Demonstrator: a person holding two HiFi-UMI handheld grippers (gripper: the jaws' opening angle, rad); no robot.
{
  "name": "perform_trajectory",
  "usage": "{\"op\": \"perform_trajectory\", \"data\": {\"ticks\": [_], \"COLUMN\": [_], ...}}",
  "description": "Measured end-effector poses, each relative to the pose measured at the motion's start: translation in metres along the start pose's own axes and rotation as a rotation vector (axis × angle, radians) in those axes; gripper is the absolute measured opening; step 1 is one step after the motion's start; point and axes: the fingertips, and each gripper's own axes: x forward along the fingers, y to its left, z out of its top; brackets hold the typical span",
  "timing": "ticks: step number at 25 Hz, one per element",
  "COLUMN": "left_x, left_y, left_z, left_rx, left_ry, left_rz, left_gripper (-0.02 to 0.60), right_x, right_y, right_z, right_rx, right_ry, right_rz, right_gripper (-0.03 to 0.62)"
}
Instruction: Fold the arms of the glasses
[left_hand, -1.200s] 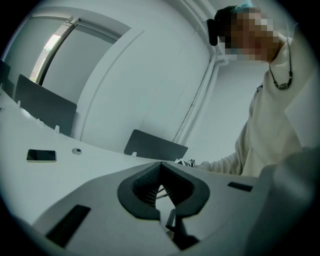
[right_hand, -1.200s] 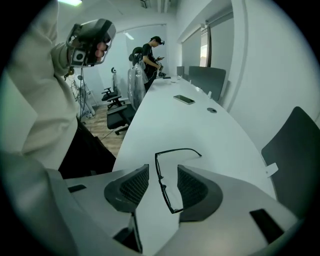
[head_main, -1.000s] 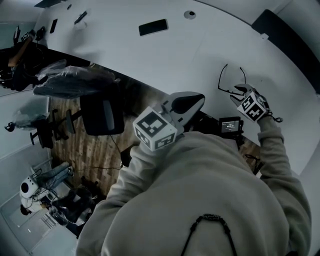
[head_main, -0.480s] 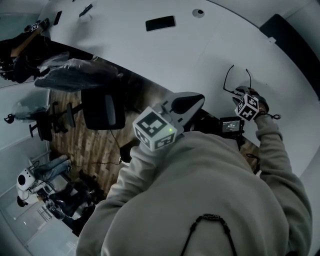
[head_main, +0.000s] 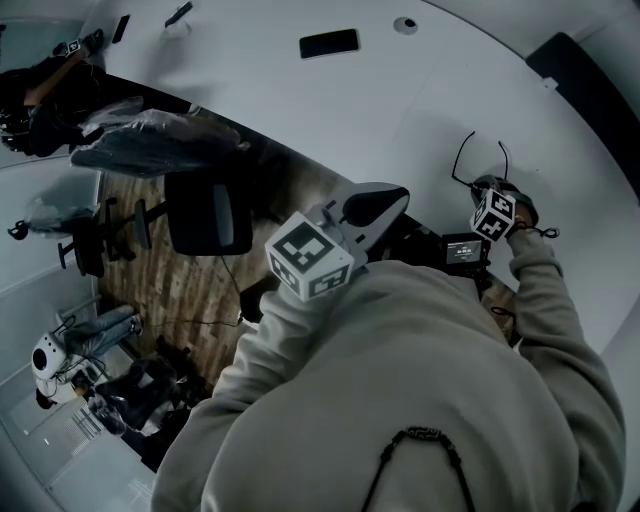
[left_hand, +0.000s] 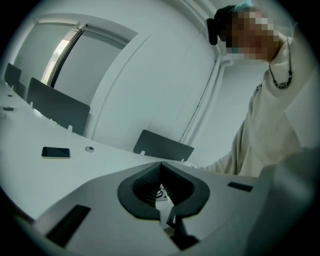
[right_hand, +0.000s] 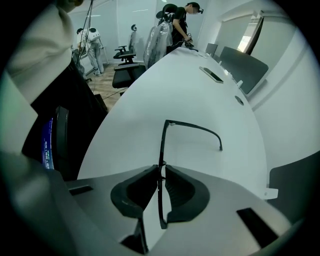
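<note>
Black thin-framed glasses stand on the white table with both arms spread. From above, my right gripper points steeply down onto the near edge of the glasses. In the right gripper view its jaws are closing, and the pads pinch the front frame edge-on at the bridge; my right gripper holds it there. One arm curves away to the right. My left gripper is held up before the person's chest, off the table; the left gripper is shut and holds nothing.
A dark phone and a round grommet lie far up the table. A small lit screen sits at the table's near edge by the right sleeve. Dark divider panels line the far side. An office chair stands on the floor at left.
The right gripper has come down onto the front of the glasses. The left gripper has stayed where it was.
</note>
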Motion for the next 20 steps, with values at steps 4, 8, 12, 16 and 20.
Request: {"op": "perform_trajectory", "data": {"ticks": [4,8,12,16,20], "left_x": [-0.001,-0.003,-0.003,-0.002,-0.004], "left_y": [-0.002,-0.004,-0.006,-0.013,-0.007], "left_z": [0.000,0.002,0.007,0.012,0.013], "left_rx": [0.005,0.017,0.025,0.066,0.101], "left_ry": [-0.004,-0.015,-0.024,-0.022,-0.010], "left_rz": [-0.010,-0.028,-0.057,-0.089,-0.104], "left_gripper": [0.005,0.005,0.005,0.005,0.005], "right_x": [-0.013,-0.031,-0.053,-0.081,-0.103], "right_y": [-0.003,-0.008,-0.015,-0.017,-0.011], "right_z": [0.009,0.018,0.031,0.040,0.049], "right_rx": [0.013,0.037,0.071,0.114,0.185], "right_ry": [-0.038,-0.072,-0.112,-0.159,-0.218], "right_rz": [-0.020,-0.053,-0.086,-0.119,-0.113], "right_gripper": [0.061,0.060,0.060,0.060,0.060]}}
